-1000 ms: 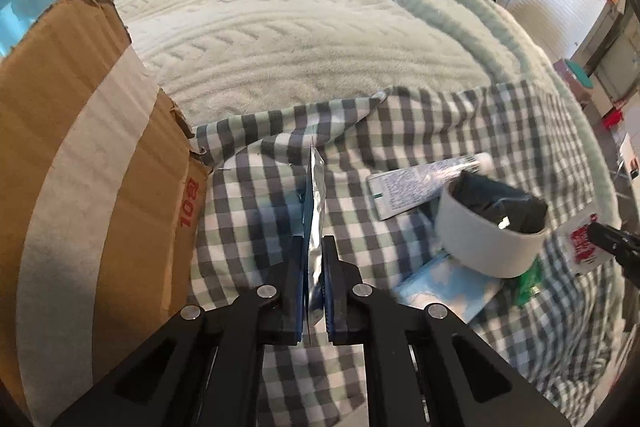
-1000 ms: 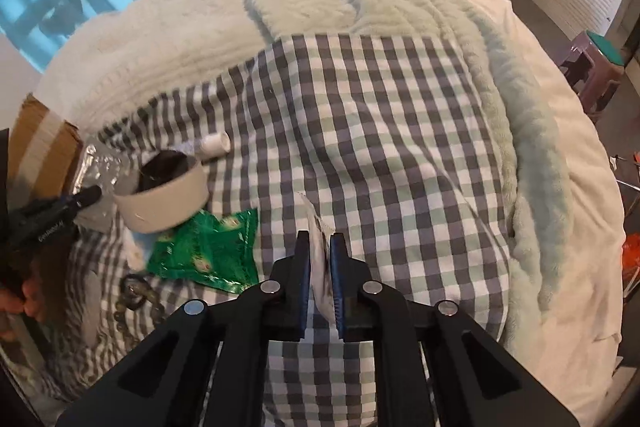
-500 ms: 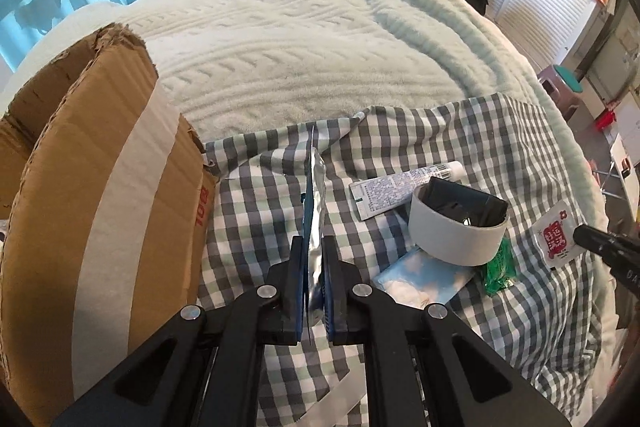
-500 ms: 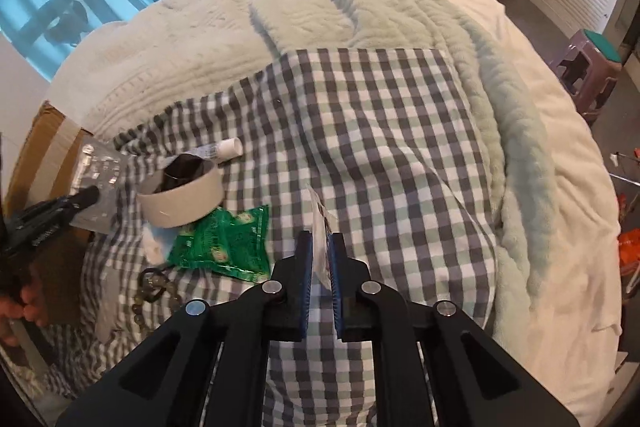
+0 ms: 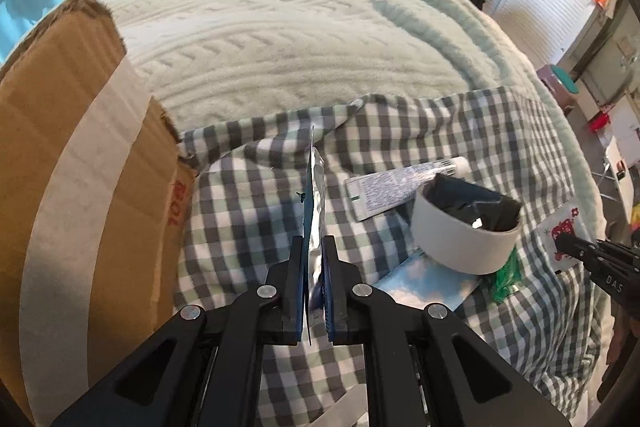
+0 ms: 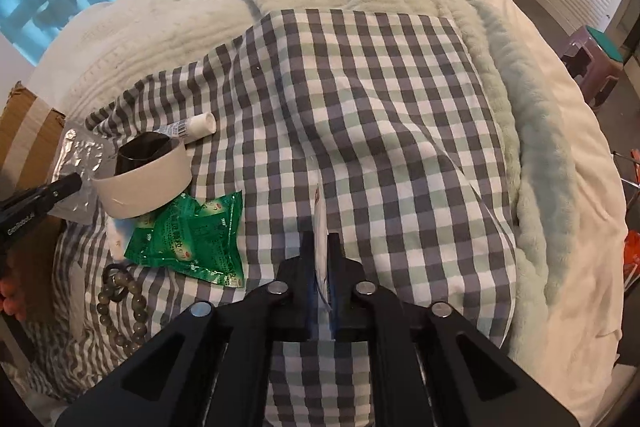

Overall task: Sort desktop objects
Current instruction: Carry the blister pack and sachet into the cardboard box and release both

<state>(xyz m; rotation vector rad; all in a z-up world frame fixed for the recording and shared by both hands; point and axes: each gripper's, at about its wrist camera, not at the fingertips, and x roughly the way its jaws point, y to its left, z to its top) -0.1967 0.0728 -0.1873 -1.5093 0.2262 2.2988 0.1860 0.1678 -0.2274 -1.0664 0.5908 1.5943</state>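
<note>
left gripper (image 6: 60, 187) — "genrobot.ai"

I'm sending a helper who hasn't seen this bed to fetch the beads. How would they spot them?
On the checked cloth spread over the bed, find the white tape roll by the cardboard box. Just nearer than the green sachet below it lies the bead bracelet: the only string of round grey-green beads there.

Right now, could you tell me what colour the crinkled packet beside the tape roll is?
Green packet, clearest in the right wrist view.
</note>
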